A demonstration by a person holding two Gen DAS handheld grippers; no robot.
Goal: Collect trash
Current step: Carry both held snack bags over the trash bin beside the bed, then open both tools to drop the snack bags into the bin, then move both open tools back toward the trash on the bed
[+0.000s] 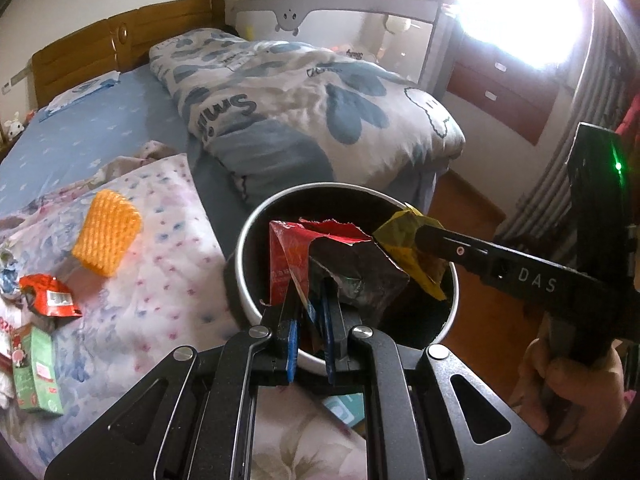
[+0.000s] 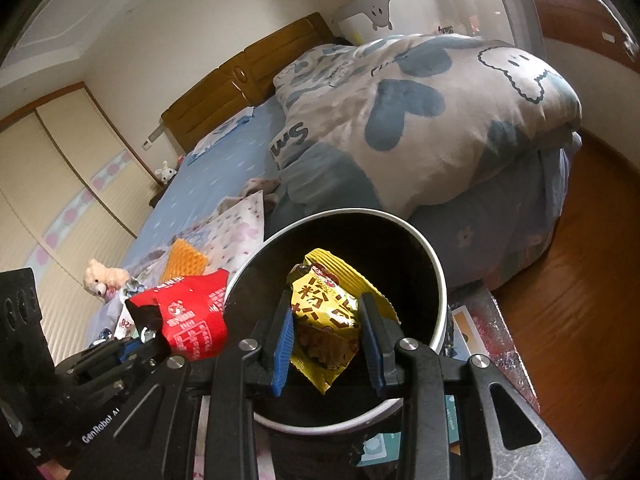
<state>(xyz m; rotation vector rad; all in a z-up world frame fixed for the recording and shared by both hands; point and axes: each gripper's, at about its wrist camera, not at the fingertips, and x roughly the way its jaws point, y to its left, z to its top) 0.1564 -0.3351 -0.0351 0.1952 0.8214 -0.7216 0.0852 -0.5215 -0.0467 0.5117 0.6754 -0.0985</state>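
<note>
A round bin with a white rim and black inside stands beside the bed; it also shows in the right wrist view. My left gripper is shut on a red and black snack wrapper held over the bin's near rim. My right gripper is shut on a yellow snack packet held over the bin's mouth; in the left wrist view the packet hangs at the bin's right rim. The red wrapper sits left of the bin in the right wrist view.
On the flowered quilt lie an orange foam net, a red wrapper and a green carton. A folded duvet lies on the bed behind the bin. Wooden floor is to the right.
</note>
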